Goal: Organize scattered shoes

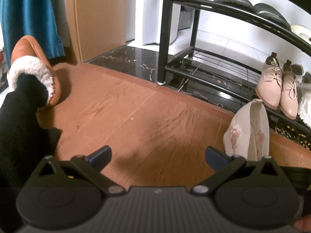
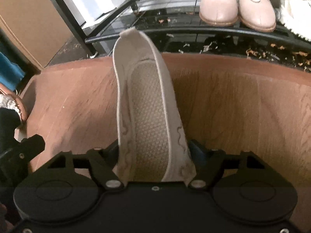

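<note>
Right gripper (image 2: 153,151) is clamped on the cream slip-on shoe (image 2: 144,104), 1 finger on each side of the toe end, both pressing the fabric sides. Shoe points away from the camera, heel toward the black shoe rack (image 2: 108,25), opening up so the textured insole is visible; wavy stitching runs along both sides near the fingers. In the left wrist view the same shoe (image 1: 246,132) shows its side with pink embroidery, heel tip raised and tilted toward the rack's lower shelf, and looks clear of the wood floor (image 1: 136,116) (contact underneath can't be confirmed, the toe is hidden behind the gripper body). Left gripper (image 1: 158,156) is released, blue-tipped fingers spread wide with nothing between them, over bare wood floor. Lower shelf of the rack (image 1: 223,73) carries 2 pale pink lace-up shoes (image 1: 278,89) side by side, toes out toward the camera, with a white sneaker (image 1: 305,104) just beside them at the frame edge. Upper shelf holds dark-soled shoes (image 1: 248,3), too edge-distorted to tell more. The rack stands on a black speckled tile strip (image 1: 124,58) bordering the wood. Far left: a tan fleece-lined slipper (image 1: 35,68) is worn on a foot with a black-clad leg (image 1: 17,128) rising from it, next to a teal curtain (image 1: 29,17) and a wood-tone panel (image 1: 97,19).
</note>
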Tool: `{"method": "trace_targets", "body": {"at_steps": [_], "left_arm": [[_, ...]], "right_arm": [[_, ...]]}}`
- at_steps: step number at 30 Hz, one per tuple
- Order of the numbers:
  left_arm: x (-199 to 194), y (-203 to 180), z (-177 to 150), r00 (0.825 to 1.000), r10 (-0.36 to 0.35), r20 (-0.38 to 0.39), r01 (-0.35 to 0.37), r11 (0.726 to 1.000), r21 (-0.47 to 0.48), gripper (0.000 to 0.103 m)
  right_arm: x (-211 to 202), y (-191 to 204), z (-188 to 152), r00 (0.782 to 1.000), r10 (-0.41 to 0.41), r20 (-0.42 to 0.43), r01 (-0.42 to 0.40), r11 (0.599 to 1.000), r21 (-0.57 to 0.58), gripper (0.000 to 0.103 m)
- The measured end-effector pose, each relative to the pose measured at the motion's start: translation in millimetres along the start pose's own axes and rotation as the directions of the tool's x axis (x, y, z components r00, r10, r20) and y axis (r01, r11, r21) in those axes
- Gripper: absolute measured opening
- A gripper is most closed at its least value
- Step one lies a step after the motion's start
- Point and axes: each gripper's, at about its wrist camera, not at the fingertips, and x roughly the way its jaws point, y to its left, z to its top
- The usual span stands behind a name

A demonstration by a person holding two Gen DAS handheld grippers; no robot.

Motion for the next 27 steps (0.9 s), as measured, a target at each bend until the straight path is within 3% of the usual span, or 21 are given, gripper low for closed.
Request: {"method": "trace_targets", "body": {"at_steps": [5, 13, 18, 20, 22, 24, 27], "left_arm": [[-0.7, -2.4, -1.3, 1.000, -0.007, 0.004, 0.007, 1.000, 0.014, 0.102], [1.4, -5.6, -1.5, 1.000, -0.017, -0.003, 0.017, 1.000, 0.018, 0.102], [-0.1, -12.8, -5.3, 1.000, -0.022, 0.007, 0.021, 0.998, 0.063, 0.102], [0.1, -15.1, -6.4, 1.000, -0.026, 0.006, 0.025, 0.997, 0.078, 0.102], [0.2, -17.6, -7.7, 1.000, -0.028, 0.006, 0.028, 0.995, 0.093, 0.102], [-0.3, -19.7, -8.4, 0.999, -0.032, 0.011, 0.030, 0.994, 0.107, 0.102], [-0.9, -22.3, -8.5, 0.999, -0.039, 0.018, 0.037, 0.992, 0.118, 0.102]], "right_arm": [[-7.5, -24.1, -0.1, 0.993, -0.087, 0.079, 0.079, 0.992, 0.095, 0.067], [-26.5, -90.2, 15.2, 0.978, -0.179, 0.108, 0.165, 0.978, 0.126, 0.067], [-26.9, -115.8, 19.3, 0.969, -0.213, 0.128, 0.177, 0.953, 0.245, 0.068], [-26.3, -116.4, 18.2, 0.969, -0.208, 0.130, 0.170, 0.951, 0.257, 0.073], [-29.0, -122.4, 16.0, 0.973, -0.184, 0.138, 0.133, 0.939, 0.316, 0.101], [-31.4, -127.8, 14.1, 0.975, -0.165, 0.146, 0.102, 0.925, 0.365, 0.101], [-44.7, -133.0, 16.3, 0.972, -0.186, 0.143, 0.119, 0.916, 0.383, 0.101]]}}
